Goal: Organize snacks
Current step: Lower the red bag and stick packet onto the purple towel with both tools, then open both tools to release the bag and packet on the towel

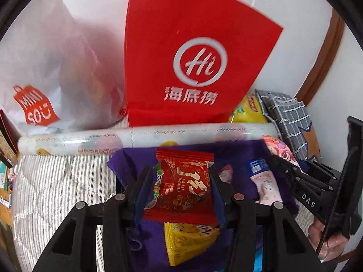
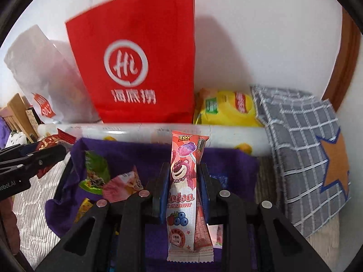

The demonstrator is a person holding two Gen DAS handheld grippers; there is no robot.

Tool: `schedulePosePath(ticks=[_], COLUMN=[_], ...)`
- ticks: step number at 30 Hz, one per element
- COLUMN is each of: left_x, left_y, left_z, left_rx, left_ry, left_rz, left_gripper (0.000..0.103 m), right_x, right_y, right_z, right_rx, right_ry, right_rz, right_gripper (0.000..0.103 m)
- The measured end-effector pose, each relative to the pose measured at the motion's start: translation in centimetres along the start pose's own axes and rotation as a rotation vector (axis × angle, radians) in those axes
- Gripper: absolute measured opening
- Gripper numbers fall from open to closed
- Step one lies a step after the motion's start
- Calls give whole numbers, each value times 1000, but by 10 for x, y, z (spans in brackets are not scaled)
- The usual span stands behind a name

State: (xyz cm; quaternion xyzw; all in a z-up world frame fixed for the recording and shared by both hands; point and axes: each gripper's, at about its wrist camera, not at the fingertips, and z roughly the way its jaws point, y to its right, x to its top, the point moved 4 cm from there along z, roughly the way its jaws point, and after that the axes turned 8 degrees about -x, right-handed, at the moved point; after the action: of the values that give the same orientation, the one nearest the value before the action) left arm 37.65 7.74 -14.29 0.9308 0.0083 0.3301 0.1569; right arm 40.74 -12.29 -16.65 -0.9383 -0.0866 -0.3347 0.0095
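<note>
Left claw (image 1: 179,181) pinches a red packet (image 1: 183,188), hiding the yellow packet (image 1: 188,242) beneath; right claw (image 2: 183,188) pinches a pink lolly (image 2: 185,195), barely visible from the left.

The Haidilao paper bag (image 2: 136,68) stands against the wall, the Miniso bag (image 2: 43,83) on its left, the Lipton packet (image 2: 226,108) on its right, the roll (image 2: 145,132) lying before them.
</note>
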Motion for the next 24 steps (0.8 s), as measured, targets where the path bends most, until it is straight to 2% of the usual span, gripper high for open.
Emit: schedulePosePath(ticks=[3,13,24], left_x=[-3,-14,-14], left_y=[-6,-1,-3], left_z=[14,39,48], left_rx=[-27,-37,-30], left_ry=[-22,-93,-120], left_rz=[-43,-19,-21], left_gripper=[47,47,48], right_x=[-4,-18,-24], right_y=[2,-7,-12], right_z=[21,51,58], right_rx=[37,51,38], right_ry=[-64,-161,-197], right_rz=[6,-39,-69], right_gripper=[24,25,26])
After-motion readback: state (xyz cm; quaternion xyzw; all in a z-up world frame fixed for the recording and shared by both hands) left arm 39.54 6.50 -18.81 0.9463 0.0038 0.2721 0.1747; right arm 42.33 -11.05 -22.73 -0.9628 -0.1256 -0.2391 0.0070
